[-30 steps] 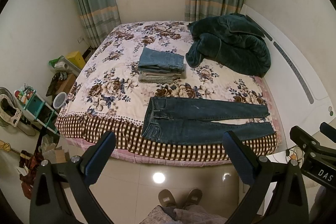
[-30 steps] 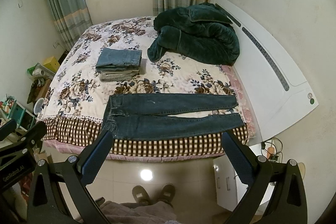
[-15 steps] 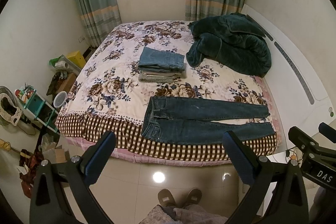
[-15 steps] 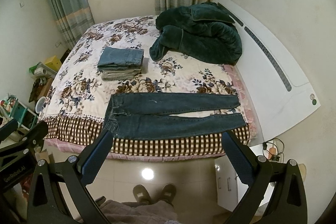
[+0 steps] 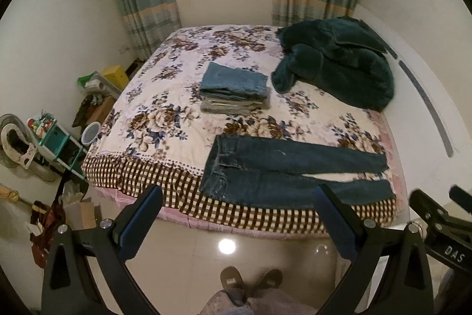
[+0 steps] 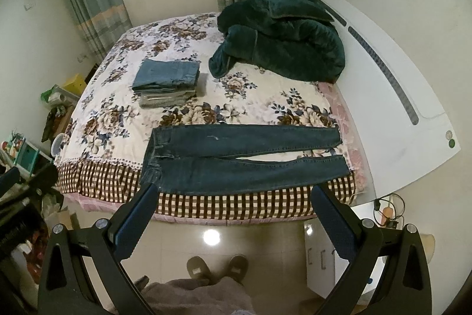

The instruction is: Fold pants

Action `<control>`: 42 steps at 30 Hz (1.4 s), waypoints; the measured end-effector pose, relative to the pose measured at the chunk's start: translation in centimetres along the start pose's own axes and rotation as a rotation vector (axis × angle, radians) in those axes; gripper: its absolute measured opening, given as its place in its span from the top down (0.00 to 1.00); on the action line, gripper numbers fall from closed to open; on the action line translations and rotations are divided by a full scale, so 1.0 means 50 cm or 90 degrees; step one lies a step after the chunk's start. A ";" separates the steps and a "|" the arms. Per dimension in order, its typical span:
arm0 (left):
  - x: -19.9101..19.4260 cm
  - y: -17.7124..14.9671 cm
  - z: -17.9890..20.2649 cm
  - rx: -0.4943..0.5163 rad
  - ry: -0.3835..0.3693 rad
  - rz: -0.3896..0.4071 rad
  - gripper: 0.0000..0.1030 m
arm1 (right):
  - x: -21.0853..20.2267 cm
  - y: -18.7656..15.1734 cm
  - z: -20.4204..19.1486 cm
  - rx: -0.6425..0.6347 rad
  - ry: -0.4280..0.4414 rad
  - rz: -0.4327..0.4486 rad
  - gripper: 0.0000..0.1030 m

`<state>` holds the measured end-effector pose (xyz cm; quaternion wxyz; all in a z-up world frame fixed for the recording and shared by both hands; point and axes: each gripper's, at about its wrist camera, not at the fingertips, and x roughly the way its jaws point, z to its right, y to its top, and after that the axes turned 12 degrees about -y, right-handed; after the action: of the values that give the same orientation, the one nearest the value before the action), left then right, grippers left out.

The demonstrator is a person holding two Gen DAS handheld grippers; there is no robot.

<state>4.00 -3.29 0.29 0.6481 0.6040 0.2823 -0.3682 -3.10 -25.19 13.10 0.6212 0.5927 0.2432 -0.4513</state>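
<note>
With both grippers' jaws held spread, the jeans (image 6: 244,158) near the bed (image 6: 236,205) edge were best pinched at waistband and hem.

Bare quilt (image 6: 112,120) lies between the jeans (image 6: 236,158) and folded stack (image 6: 166,83).

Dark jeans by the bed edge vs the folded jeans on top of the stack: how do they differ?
The dark jeans lie spread flat at full length, legs slightly apart; the folded jeans are a compact rectangle. The dark jeans are deep indigo, the folded jeans a lighter, faded blue. The dark jeans lie straight on the bedspread near its checked border; the folded jeans top a grey garment farther back. Both are denim, untouched by either gripper.
</note>
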 end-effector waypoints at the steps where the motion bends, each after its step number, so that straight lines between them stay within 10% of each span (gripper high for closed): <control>1: 0.019 0.012 0.003 -0.002 0.014 0.005 0.00 | 0.020 0.004 0.006 0.004 0.000 0.000 0.00; 17: 0.411 0.163 -0.029 -0.010 0.097 -0.057 0.00 | 0.533 0.204 0.054 0.081 -0.109 -0.084 0.00; 27: 0.873 0.280 -0.180 -0.133 0.116 -0.214 0.00 | 1.033 0.335 0.068 0.205 -0.168 -0.256 0.00; 42: 1.449 0.178 -0.341 -0.388 0.176 -0.421 0.00 | 1.758 0.272 0.220 0.451 -0.283 -0.459 0.00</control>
<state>53.90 3.74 -55.20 0.6002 0.3074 0.6383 -0.3713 47.60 -61.13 -51.46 0.2264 0.5350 0.1272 -0.8040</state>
